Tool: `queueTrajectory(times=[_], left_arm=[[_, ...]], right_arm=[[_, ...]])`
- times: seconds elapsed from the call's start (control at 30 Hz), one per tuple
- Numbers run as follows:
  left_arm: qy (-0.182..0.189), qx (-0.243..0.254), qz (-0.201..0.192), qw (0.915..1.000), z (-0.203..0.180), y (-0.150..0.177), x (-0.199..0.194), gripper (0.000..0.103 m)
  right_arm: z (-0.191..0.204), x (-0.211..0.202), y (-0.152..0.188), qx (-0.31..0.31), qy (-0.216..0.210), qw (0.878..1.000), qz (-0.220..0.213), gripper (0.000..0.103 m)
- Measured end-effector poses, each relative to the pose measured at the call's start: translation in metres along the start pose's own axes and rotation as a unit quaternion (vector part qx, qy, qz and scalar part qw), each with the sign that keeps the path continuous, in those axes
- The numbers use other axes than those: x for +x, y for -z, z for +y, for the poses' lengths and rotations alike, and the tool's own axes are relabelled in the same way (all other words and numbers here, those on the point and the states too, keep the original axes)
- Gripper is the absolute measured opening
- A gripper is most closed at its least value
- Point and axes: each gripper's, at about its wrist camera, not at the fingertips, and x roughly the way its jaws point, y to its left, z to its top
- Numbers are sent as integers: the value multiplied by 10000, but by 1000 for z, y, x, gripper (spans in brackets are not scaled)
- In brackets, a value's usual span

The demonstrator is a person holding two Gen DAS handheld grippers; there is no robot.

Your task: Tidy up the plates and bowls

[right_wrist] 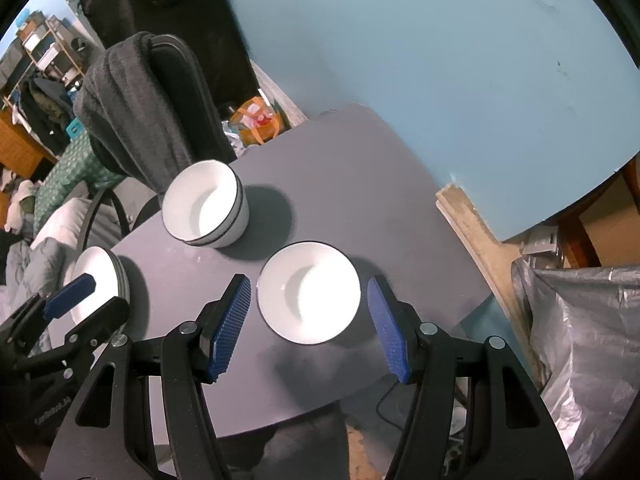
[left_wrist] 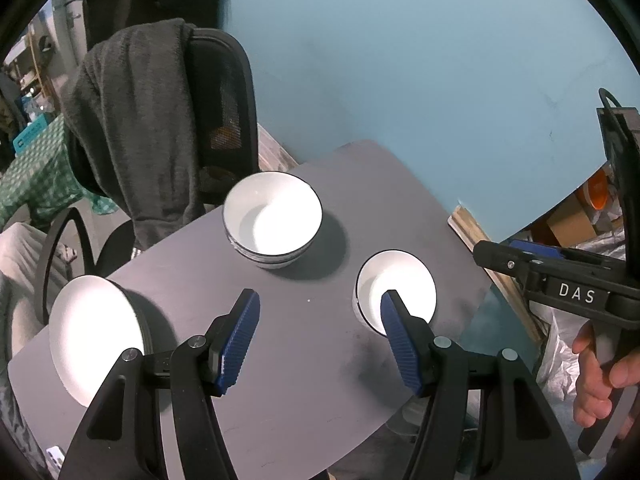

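Because both the right gripper (right_wrist: 308, 328) and left gripper (left_wrist: 320, 340) hang spread and empty, nothing is held. A single bowl (right_wrist: 309, 292) sits on the table (right_wrist: 360, 184) just ahead of the right one, near the bowl stack (right_wrist: 204, 208) and plates (left_wrist: 94, 336). Pinching its thin rim off-centre could tip it or knock the stack.

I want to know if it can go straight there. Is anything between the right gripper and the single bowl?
No. In the right wrist view, only bare grey table lies between the open right gripper and the single bowl.
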Motion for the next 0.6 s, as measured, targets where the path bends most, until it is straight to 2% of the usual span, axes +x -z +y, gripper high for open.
queueTrajectory(times=[0.27,0.6], left_arm=[[178,322,280,9989,-17,-2,37,64],[245,539,911,9941,-35,1,101,64]], right_arm=[[-19,21,-4,65,10,9997,223,60],[-48,84,0,28,-108,9964,834,60]])
